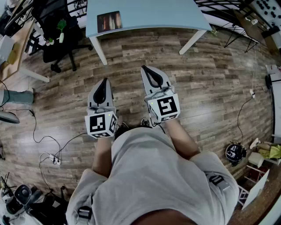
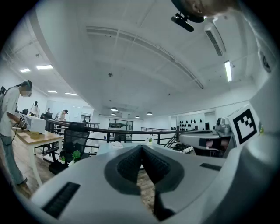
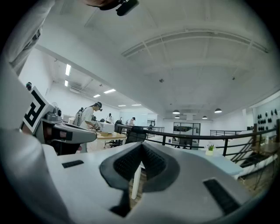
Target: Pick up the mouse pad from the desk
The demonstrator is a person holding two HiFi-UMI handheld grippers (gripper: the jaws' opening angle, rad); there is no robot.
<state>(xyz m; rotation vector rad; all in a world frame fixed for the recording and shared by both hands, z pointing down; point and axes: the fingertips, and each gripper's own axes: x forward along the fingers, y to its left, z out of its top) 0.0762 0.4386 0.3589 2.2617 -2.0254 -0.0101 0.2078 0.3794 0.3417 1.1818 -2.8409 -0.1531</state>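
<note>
Grey-shirted shoulders are seen behind the left gripper (image 1: 104,81) and right gripper (image 1: 145,69), both held level with jaws closed on nothing, while the dark mouse pad (image 1: 109,21) lies untouched on the pale blue desk (image 1: 153,13) well ahead, the pickup judged not yet begun.

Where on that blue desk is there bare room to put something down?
The desk is bare from the mouse pad rightwards to its right edge. The wooden floor between the desk and the person is open too. It is crowded at the left: a black chair, and cables with a power strip on the floor.
</note>
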